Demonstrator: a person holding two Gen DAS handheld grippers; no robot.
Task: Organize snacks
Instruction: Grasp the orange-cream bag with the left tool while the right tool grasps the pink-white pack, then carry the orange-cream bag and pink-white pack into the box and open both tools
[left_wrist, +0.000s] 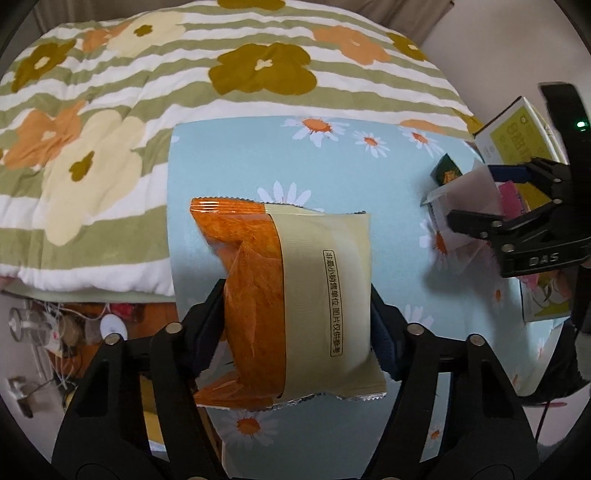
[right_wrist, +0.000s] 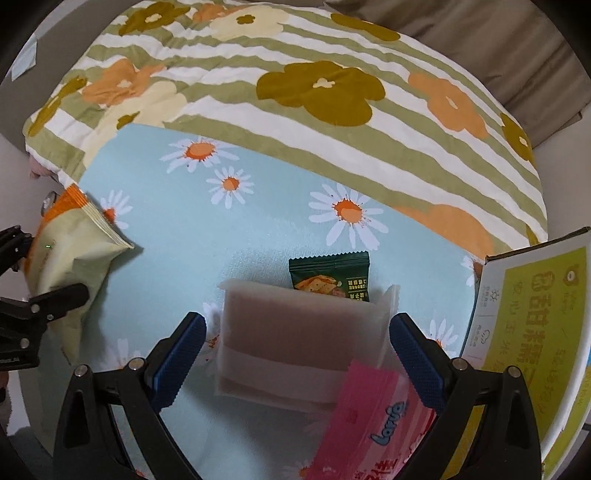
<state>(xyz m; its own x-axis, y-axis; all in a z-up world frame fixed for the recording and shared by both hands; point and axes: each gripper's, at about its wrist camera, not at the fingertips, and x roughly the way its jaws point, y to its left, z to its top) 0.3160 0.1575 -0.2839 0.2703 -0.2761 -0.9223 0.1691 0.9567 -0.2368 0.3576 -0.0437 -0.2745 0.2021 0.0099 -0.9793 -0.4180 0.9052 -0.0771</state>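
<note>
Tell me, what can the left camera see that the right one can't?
Only the left view shows the printed beige back of the orange snack bag and the cluttered shelf under the bed. Only the right view shows the pink packet's lettering. Both share the daisy cloth, the striped quilt, the green cracker packet, the frosted packet and the yellow box.

4 snack pkts (right_wrist: 306, 343), 1 box (right_wrist: 532, 317), 2 tools (right_wrist: 295, 354).
</note>
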